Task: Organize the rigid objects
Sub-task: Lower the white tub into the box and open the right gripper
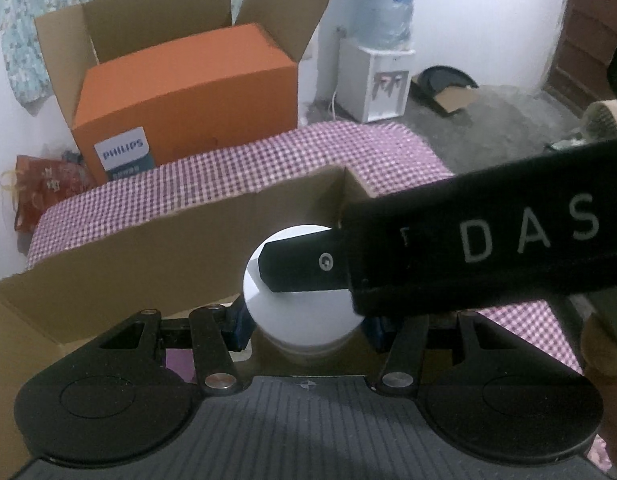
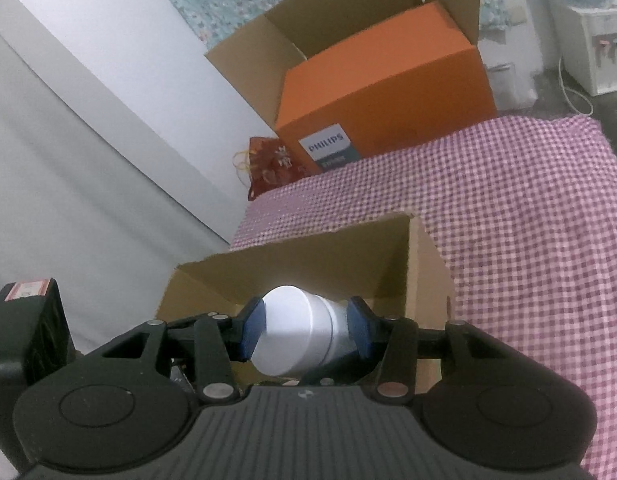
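A white plastic jar with a white lid [image 1: 304, 304] is held over an open brown cardboard box [image 1: 148, 248] on the checked cloth. My left gripper [image 1: 306, 324] is closed on the jar's sides, its blue pads mostly hidden behind the jar. The right gripper's black finger [image 1: 300, 264] reaches in from the right across the lid. In the right wrist view the same jar [image 2: 296, 332] sits tilted between the two blue pads [image 2: 252, 328] of my right gripper [image 2: 304, 330], which is shut on it, above the same box [image 2: 316, 264].
A large orange Philips box [image 1: 188, 96] with raised flaps stands behind the table with the pink checked cloth [image 1: 268, 160]. A red bag [image 1: 44, 188] lies at its left. A white water dispenser [image 1: 376, 76] stands on the floor at the back.
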Demonstrator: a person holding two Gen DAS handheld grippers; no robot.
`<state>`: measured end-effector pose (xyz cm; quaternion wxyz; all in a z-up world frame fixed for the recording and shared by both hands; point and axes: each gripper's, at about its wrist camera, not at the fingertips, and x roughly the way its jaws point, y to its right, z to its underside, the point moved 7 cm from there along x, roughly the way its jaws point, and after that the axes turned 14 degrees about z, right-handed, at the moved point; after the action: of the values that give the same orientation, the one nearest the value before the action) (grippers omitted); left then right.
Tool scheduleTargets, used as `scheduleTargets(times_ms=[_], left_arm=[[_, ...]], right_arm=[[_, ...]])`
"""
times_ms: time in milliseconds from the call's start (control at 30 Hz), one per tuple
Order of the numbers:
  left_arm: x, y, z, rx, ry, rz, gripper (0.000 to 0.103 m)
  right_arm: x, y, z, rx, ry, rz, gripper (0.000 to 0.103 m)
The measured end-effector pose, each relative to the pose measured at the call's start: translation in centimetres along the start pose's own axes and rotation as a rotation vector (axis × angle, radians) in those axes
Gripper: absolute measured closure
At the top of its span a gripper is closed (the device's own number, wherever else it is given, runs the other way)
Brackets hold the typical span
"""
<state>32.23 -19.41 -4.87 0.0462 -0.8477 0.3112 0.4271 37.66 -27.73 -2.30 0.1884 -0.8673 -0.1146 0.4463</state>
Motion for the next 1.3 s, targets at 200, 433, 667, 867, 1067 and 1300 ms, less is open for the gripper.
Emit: scheduleTargets(times_ms=[200, 433, 667, 867, 1067, 1300], left_arm=[[1.1, -0.2, 0.3, 0.002, -0.011, -0.01, 0.05], [1.2, 0.1, 0.2, 0.009, -0.016, -0.015, 0.05], [0.4, 0.6, -0.3, 0.031, 0.015, -0.015, 0.047], [-1.3, 0.9, -0.4, 0.032, 0.061, -0.021, 0.041], [-4.2, 1.7, -0.2, 0.023, 0.117, -0.001, 0.037], [-9.3, 2.8, 2.4, 0.0, 0.168, 0.046, 0.03]], right_arm=[[1.1, 0.0, 0.1, -0.033, -0.006, 0.027, 0.055], [1.2, 0.0, 0.0, -0.038, -0.004, 0.03, 0.055], [0.5, 0.3, 0.0, -0.016, 0.005, 0.034, 0.054], [-2.2, 0.9, -0.2, 0.039, 0.054, 0.013, 0.054], [-6.8, 0.4, 0.8, 0.077, 0.127, -0.013, 0.054], [-12.1, -1.4, 3.4, 0.109, 0.211, -0.046, 0.049]])
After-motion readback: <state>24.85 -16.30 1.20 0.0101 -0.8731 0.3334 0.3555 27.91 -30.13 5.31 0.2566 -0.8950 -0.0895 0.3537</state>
